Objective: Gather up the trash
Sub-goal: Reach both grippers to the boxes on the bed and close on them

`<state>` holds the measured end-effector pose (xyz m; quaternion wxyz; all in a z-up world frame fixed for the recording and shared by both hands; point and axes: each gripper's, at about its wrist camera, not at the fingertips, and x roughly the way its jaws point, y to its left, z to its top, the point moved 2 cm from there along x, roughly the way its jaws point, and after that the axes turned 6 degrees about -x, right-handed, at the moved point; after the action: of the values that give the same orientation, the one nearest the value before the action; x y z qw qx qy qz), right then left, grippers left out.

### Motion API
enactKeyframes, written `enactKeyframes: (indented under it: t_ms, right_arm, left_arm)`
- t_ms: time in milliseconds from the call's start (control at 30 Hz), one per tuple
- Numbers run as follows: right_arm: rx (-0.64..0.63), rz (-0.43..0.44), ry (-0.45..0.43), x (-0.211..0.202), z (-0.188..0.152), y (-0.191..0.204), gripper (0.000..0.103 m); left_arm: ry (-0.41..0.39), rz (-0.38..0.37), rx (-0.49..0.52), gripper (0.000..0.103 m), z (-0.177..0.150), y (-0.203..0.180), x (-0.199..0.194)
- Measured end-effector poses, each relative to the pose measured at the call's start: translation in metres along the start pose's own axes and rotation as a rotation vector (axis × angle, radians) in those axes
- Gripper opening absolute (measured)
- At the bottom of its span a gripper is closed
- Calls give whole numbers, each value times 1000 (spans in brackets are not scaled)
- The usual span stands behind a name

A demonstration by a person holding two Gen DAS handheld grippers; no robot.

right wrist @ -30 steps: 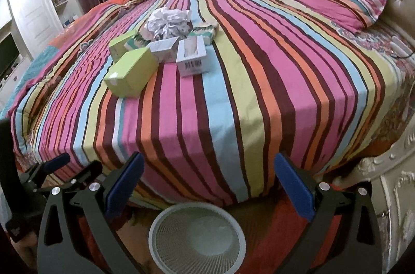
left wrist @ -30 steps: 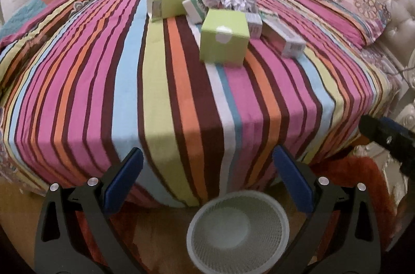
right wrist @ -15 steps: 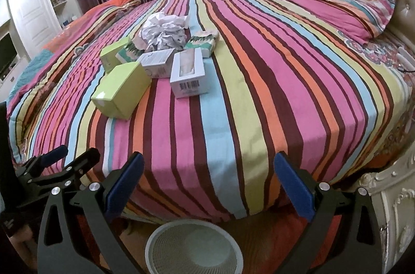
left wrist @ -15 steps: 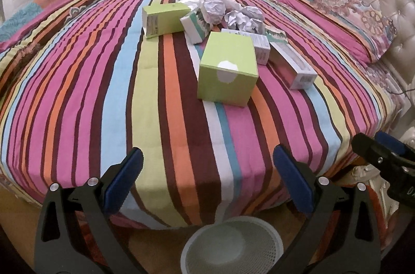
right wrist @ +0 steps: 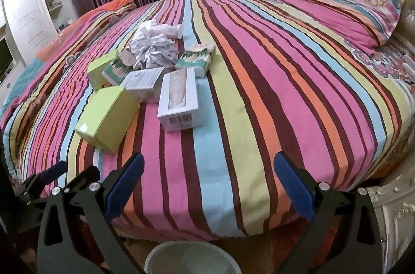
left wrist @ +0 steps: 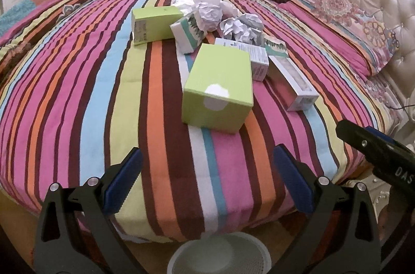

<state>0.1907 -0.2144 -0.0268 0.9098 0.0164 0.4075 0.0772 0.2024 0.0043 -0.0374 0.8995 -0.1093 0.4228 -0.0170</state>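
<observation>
progress: none binned | boxes [left wrist: 217, 88], crumpled paper [left wrist: 207, 14] at 12 o'clock on bed [left wrist: 77, 97] | wastebasket [right wrist: 192, 258] empty at 6 | left gripper [left wrist: 207, 183], right gripper [right wrist: 207, 185] jaws spread, holding nothing

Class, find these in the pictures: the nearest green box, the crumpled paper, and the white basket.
nearest green box [left wrist: 220, 76]: left wrist view, its top face.
crumpled paper [right wrist: 153, 47]: right wrist view, middle of the wad.
white basket [right wrist: 155, 254]: right wrist view, its rim.

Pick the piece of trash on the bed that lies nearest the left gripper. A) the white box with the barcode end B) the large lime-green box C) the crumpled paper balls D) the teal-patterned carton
B: in the left wrist view the large lime-green box sits closest ahead of the open left gripper, with the crumpled paper balls, teal-patterned carton and white box with the barcode end farther back or off to the side.
</observation>
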Motion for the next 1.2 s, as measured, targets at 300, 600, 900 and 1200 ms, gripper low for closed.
enactKeyframes:
  t_ms: [300,600,900,1200]
  right_arm:
    - [-10,-4,-5,15,19,-3,96]
    - [-43,16,-8,31,33,1,96]
    - [-103,46,31,57,47,16,95]
    - [-133,65,79,85,62,25,94]
  left_arm:
    - [-14,-2,9,97,15,-8,13]
    - [-24,-3,5,97,32,-13,28]
    - [-18,10,32,97,47,-11,47]
    - [8,49,90,97,64,-6,70]
